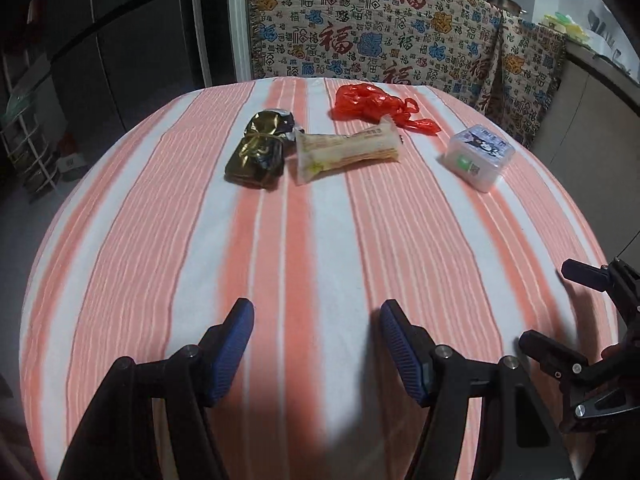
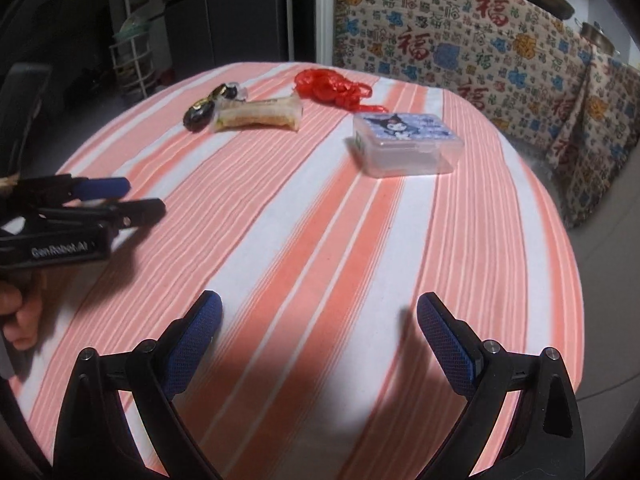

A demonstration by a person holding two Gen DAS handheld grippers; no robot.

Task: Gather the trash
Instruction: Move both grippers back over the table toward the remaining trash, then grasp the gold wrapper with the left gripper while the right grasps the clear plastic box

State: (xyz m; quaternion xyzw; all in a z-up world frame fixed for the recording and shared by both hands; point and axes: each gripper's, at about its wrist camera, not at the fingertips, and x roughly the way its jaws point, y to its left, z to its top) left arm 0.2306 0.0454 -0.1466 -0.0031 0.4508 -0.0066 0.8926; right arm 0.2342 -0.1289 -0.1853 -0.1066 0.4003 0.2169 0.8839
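Both tools hover over the near edge of the striped surface (image 1: 320,240) with nothing between their fingers: the left tool (image 1: 316,320) is half spread, the right tool (image 2: 320,312) spread wide. The trash lies toward the far edge: a dark crumpled wrapper (image 1: 258,150) touching a long clear snack packet (image 1: 348,152), its axis running crosswise, with a red plastic bag (image 1: 372,106) just behind. The left tool looks nearer the wrappers, a lidded plastic box (image 2: 404,144) sits ahead of the right, and open cloth lies between.
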